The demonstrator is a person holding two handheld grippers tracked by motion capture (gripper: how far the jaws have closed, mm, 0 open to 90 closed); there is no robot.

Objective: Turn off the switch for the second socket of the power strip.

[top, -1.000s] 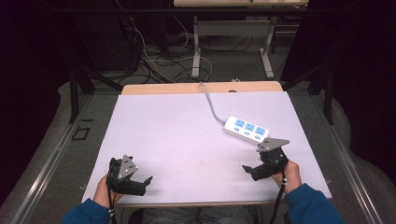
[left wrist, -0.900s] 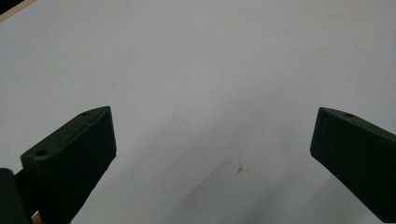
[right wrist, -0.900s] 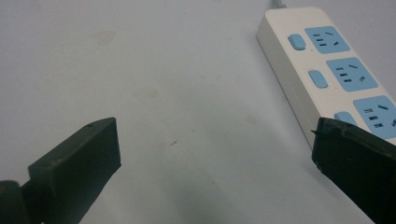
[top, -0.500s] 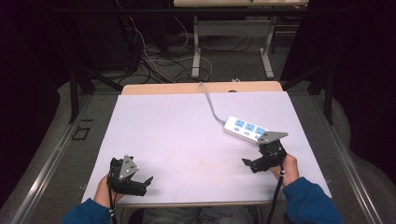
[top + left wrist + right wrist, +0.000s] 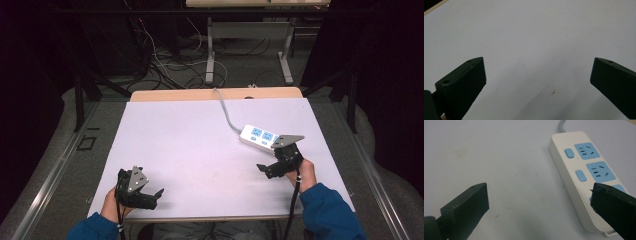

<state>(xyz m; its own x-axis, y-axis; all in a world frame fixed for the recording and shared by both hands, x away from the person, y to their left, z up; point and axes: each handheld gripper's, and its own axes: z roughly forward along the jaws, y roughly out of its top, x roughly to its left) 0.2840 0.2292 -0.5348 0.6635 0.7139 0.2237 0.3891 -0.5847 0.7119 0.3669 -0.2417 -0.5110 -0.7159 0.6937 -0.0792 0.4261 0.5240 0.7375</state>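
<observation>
A white power strip (image 5: 259,137) with blue sockets and switches lies on the right half of the white table (image 5: 200,135); its grey cord (image 5: 225,112) runs to the far edge. My right gripper (image 5: 264,170) sits just in front of the strip, open, nothing between its jaws. In the right gripper view the power strip (image 5: 579,170) lies ahead on the right, its near end behind the right-hand jaw. My left gripper (image 5: 156,196) rests near the table's front left corner, open and empty. The left gripper view looks down at bare table (image 5: 536,45) between wide-apart jaws.
A small brownish mark (image 5: 553,92) shows on the table surface. Beyond the table's far wooden edge (image 5: 215,94) lie tangled cables (image 5: 165,70) on the floor and the legs of another desk (image 5: 210,55). Dark curtains flank both sides.
My right gripper has moved forward and a little left, closer to the power strip. The left gripper has stayed in place.
</observation>
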